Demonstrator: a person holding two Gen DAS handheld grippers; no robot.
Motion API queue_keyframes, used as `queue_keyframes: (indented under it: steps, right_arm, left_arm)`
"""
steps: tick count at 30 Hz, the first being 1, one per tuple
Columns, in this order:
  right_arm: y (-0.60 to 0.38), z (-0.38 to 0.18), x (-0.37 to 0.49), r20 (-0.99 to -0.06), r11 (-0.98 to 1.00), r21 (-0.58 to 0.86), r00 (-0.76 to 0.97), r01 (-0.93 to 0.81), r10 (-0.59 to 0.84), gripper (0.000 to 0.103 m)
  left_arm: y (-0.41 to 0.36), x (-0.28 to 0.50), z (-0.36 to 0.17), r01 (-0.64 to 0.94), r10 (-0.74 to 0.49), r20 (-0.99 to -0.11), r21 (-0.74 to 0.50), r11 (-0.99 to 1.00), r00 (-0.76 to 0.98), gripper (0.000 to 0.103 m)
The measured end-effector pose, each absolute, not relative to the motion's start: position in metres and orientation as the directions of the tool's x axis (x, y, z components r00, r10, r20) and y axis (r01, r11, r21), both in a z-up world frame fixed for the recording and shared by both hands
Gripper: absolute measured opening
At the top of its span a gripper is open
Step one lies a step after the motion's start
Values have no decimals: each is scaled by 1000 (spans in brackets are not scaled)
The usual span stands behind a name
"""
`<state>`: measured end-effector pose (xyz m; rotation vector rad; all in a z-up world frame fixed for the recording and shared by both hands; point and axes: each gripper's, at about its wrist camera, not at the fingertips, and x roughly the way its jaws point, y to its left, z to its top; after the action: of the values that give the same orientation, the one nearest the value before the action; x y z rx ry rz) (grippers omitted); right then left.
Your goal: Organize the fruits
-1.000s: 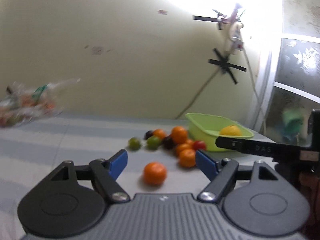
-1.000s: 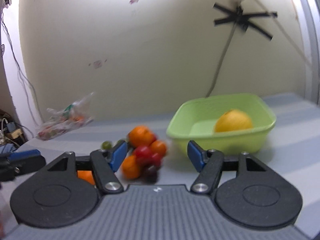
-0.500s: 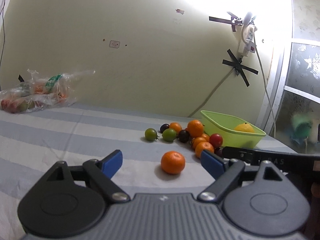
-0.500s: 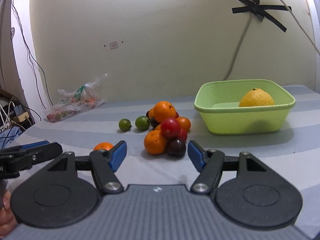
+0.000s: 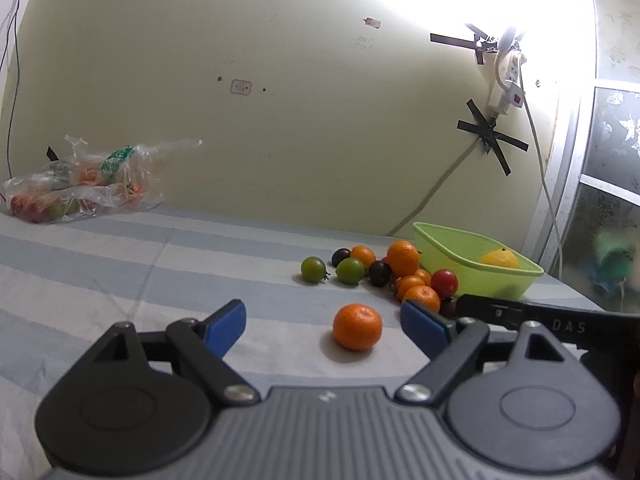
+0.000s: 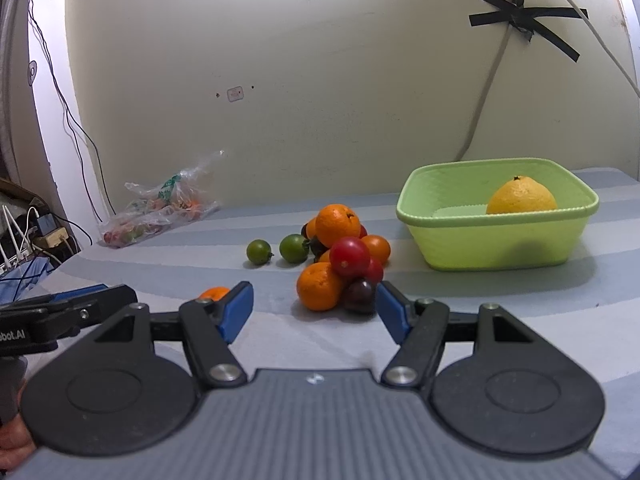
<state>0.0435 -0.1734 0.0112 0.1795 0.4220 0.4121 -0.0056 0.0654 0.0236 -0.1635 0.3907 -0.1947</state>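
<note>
Closing slightly yet gripping nothing, your left gripper (image 5: 322, 326) frames the lone orange (image 5: 357, 326) on the striped cloth (image 5: 120, 264); centre it, squeeze gently, while your right gripper (image 6: 314, 312) gapes unladen.

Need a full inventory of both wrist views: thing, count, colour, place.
basket: one, light green, right on the striped cloth.
large citrus: one, yellow, inside the basket.
fruit pile: several, orange, red and dark, left of the basket.
green fruits: two, left edge of the pile.
lone mandarin: one, orange, apart from the pile.
plastic bag: one, clear, holding produce, by the wall.
left gripper: black with blue pads, closing slightly, nothing gripped.
right gripper: black with blue pads, open, empty.
</note>
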Motion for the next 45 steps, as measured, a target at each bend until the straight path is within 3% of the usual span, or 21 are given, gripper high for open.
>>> queue_keyframes:
  steps: [6,10,45]
  right_arm:
    - [-173,11,44,-361,903,253,832,-349,422,70]
    - [-174,11,44,-360,902,253,831,-350,423,70]
    - [-174,12,44,-360,900,263,830,-347,425,70]
  left_arm:
    - [67,-5,24,153,-214,-362,-191,970,907,83]
    - [65,-5,23,153,-213,-369,-186,971,905,74]
    - [68,-5,23,134,-200,-367,-197,971,908,74]
